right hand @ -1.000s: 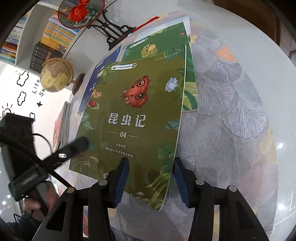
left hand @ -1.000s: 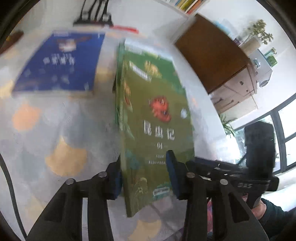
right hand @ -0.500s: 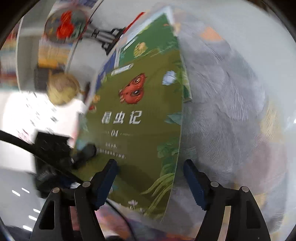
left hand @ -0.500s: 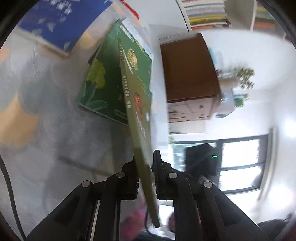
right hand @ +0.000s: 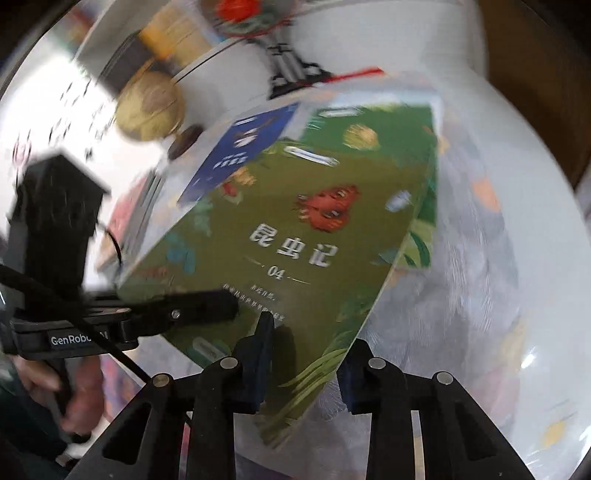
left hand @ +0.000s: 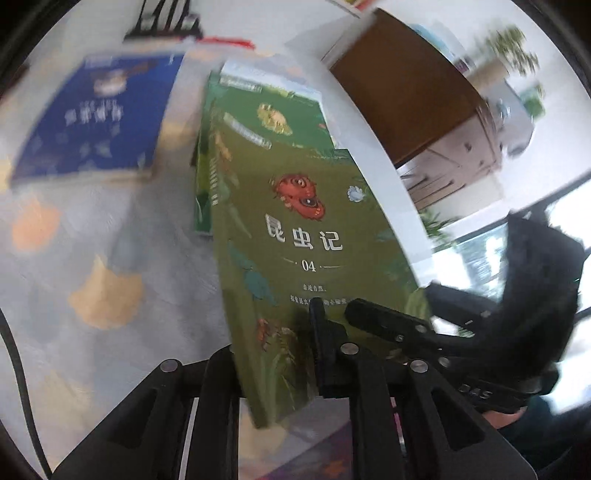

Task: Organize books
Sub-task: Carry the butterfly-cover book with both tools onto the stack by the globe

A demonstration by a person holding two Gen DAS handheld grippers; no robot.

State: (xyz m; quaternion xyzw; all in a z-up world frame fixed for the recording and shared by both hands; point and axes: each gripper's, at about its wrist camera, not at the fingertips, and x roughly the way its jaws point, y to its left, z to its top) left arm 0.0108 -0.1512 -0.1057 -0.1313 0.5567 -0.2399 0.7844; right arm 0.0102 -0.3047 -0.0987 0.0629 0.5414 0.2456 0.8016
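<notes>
An olive-green book with a red insect and "04" on its cover [left hand: 295, 236] is held lifted and tilted above the table. My left gripper [left hand: 273, 354] is shut on its near bottom edge. My right gripper [right hand: 306, 362] is shut on the same book [right hand: 303, 236] at its bottom right corner; it shows from the side in the left wrist view [left hand: 391, 325]. A second green book [left hand: 273, 107] lies flat underneath, farther back. A blue book [left hand: 99, 118] lies flat to the left.
The table has a grey cloth with orange leaf shapes [left hand: 103, 295]. A globe [right hand: 151, 107] and a stack of books [right hand: 136, 218] stand at the table's far left. A black stand [left hand: 162, 22] is at the back. A brown cabinet [left hand: 406, 85] stands beyond the table.
The book was on edge, pinched by my left gripper alone with the right one open. Now it is tilted flatter, cover showing, and my right gripper has closed on it too.
</notes>
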